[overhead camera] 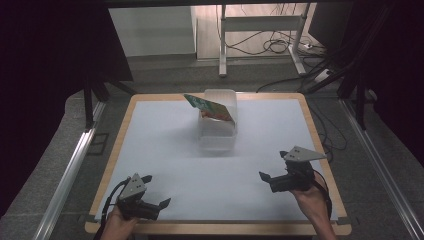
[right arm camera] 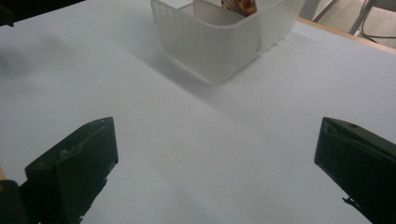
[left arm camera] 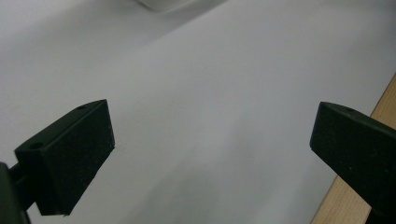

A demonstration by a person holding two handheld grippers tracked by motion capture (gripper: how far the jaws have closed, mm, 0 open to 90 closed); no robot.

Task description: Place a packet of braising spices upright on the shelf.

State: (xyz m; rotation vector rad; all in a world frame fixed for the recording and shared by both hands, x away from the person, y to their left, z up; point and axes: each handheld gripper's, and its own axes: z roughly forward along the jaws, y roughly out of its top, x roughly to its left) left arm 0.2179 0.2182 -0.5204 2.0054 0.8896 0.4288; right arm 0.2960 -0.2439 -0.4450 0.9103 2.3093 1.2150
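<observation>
A translucent white ribbed bin (overhead camera: 217, 131) stands at the middle back of the white table top (overhead camera: 165, 150). A colourful green, red and orange packet (overhead camera: 210, 107) leans tilted out of the bin's top. My left gripper (overhead camera: 155, 190) is near the front left edge, open, with nothing between its jaws (left arm camera: 212, 135). My right gripper (overhead camera: 274, 165) is at the front right, also open and empty (right arm camera: 217, 140). In the right gripper view the bin (right arm camera: 224, 42) is ahead and apart from the jaws, with a bit of the packet (right arm camera: 240, 5) at its top.
The table has a wooden rim (overhead camera: 320, 145); a strip of it (left arm camera: 385, 100) lies by the left gripper's right jaw. Metal rails (overhead camera: 67, 175) run along both sides of the table. Behind it stand a frame stand (overhead camera: 260, 22) and floor cables (overhead camera: 280, 47).
</observation>
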